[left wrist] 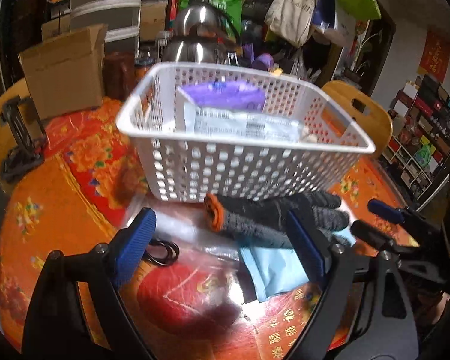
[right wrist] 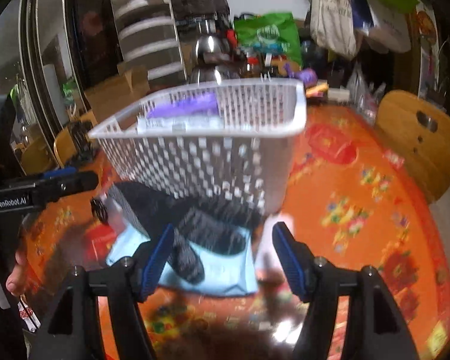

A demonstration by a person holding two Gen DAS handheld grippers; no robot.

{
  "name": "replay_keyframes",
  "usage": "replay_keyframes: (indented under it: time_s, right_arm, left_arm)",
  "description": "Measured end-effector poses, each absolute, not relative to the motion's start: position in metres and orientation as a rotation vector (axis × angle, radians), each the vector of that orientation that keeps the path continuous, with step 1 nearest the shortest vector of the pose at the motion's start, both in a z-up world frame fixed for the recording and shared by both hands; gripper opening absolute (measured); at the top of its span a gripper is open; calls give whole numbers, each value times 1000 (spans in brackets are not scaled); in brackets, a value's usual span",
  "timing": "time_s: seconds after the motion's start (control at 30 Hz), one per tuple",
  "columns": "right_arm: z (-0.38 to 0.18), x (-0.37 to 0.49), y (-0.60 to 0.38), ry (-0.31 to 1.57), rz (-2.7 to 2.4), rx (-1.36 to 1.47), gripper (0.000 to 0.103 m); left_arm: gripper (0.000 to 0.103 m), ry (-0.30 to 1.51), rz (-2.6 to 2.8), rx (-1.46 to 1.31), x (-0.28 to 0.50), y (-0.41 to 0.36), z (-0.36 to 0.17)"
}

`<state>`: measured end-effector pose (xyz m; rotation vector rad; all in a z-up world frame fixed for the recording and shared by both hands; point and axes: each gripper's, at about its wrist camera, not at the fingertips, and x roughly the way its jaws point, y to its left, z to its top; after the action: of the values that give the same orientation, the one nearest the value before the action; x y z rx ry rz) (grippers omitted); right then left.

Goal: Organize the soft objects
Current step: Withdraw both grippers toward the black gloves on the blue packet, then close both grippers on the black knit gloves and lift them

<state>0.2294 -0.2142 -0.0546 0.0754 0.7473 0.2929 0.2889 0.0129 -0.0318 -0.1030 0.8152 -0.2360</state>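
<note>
Both the left gripper (left wrist: pixel 222 240) and right gripper (right wrist: pixel 222 255) hover with jaws spread, holding nothing; grey gloves (left wrist: pixel 273 219) (atop a blue mask (left wrist: pixel 273 273)) lie against the white basket (left wrist: pixel 240 174) mid-table.

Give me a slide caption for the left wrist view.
Open left gripper nears gray gloves on blue cloth before white basket.

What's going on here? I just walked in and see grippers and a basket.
A person holds a gripper in each hand over a table with an orange-red cloth. The left gripper and right gripper are both open and hold nothing. In front of them lie dark knit gloves on a light blue cloth, beside a white perforated basket that already holds a purple packet.
</note>
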Motion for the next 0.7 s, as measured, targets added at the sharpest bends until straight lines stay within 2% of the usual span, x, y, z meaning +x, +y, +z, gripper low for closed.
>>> replay_keyframes:
  time_s: [0.37, 0.43, 0.47, 0.53, 0.6, 0.67, 0.7]
  right_arm:
    - [-77, 247, -205, 780, 314, 81, 67]
    - [-77, 249, -204, 776, 322, 75, 62]
    - [-77, 249, -204, 775, 330, 80, 53]
    - [-76, 250, -203, 768, 332, 79, 46]
    - [-75, 250, -201, 762, 328, 64, 33]
    - [-75, 251, -200, 766, 340, 61, 28]
    - [-75, 250, -200, 766, 342, 59, 22]
  left_arm:
    - [86, 927, -247, -141, 324, -1, -81]
    - [86, 927, -251, -146, 328, -3, -84]
    - [85, 924, -253, -150, 329, -3, -85]
    - [75, 913, -258, -157, 330, -4, -86]
    - [55, 911, -282, -160, 331, -7, -86]
    - [50, 910, -302, -158, 332, -10, -87]
    - [43, 904, -301, -148, 330, -12, -84]
